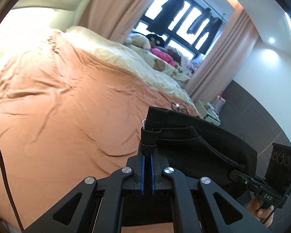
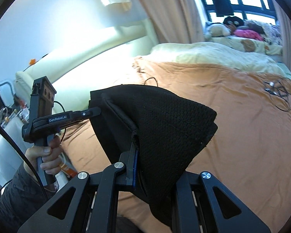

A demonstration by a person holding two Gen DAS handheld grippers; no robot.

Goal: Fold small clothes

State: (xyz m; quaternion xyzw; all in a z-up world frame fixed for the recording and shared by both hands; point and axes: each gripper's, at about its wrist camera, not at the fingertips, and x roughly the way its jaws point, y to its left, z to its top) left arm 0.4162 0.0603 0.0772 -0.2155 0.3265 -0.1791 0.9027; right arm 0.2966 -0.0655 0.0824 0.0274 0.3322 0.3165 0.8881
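Black knit garment (image 1: 194, 141): hanging stretched above the orange bed cover (image 1: 64, 101), the left gripper (image 1: 147, 149) clenching its fingers on one hemmed corner and the right gripper (image 2: 134, 147) clenching on the other, cables (image 2: 277, 91) lying on the cover beyond.

- Left gripper (image 1: 147, 151): matte black linkage arms with round silver screws at the pivots and triangular cut-outs; the fingers (image 1: 142, 172) carry blue pads.
- Right gripper (image 2: 134, 149): same black frame, silver screws, blue pad edge.
- White "GenRobot.AI" lettering and a black cable on the left tool; "DAS" on the right.
- Dark grey patterned sleeve (image 2: 15, 194).
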